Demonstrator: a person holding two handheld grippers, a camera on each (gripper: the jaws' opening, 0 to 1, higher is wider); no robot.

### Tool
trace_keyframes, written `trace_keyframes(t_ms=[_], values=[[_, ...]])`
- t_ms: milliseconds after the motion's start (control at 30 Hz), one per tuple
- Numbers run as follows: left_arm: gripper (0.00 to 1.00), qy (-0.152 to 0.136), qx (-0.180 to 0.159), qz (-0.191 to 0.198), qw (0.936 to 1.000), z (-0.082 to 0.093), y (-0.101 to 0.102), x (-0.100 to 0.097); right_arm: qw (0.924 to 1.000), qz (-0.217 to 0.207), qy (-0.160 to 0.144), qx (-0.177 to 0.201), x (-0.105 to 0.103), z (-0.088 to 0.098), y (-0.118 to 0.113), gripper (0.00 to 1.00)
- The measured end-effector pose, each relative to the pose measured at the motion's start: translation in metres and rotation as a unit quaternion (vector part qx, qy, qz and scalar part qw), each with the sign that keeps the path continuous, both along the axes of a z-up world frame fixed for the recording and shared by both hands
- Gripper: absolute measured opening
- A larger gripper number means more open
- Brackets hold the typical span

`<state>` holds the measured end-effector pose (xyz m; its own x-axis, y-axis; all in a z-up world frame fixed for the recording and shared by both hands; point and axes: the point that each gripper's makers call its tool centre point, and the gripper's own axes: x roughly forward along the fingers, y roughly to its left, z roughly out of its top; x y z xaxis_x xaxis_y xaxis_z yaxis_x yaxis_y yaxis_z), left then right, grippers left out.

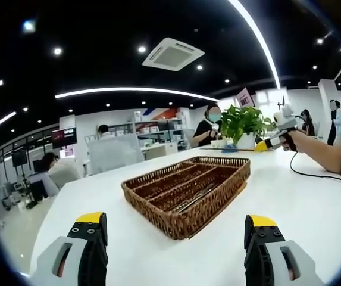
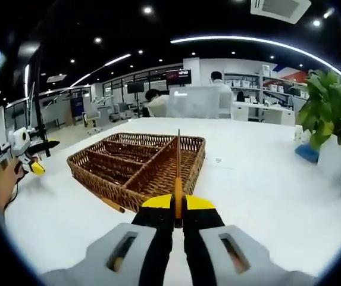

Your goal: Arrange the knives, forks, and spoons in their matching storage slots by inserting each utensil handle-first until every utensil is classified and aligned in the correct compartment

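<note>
No legible writing, right tongs point(image 2: 178, 210) gripping utensil point(image 2: 178, 173)

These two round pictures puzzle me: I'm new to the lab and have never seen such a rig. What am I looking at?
A person holds a hand-held two-jaw gripper in each hand, and a fisheye camera rides on each. The left gripper view looks past the left gripper, jaws wide open and empty, at a wicker cutlery tray on a white table; something metallic lies in one slot. The right gripper view looks along the right gripper, jaws shut on a slim utensil that points toward the same tray; I cannot tell which kind. A potted plant stands further back, and the office lies behind.
</note>
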<state>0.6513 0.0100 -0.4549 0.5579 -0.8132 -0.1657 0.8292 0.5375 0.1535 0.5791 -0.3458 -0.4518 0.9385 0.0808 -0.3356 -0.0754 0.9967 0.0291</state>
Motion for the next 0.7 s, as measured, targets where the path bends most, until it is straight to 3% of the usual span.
trace_keyframes(t_ms=[400,700], values=[[1.00,0.001,0.011,-0.002,0.9999,-0.002,0.002,-0.001,0.9998,-0.018,0.006,0.005,0.012,0.006,-0.003,0.02],[1.00,-0.007,0.007,-0.004,0.9999,0.003,0.000,-0.002,0.9996,-0.022,0.015,0.012,0.037,0.006,0.000,0.02]])
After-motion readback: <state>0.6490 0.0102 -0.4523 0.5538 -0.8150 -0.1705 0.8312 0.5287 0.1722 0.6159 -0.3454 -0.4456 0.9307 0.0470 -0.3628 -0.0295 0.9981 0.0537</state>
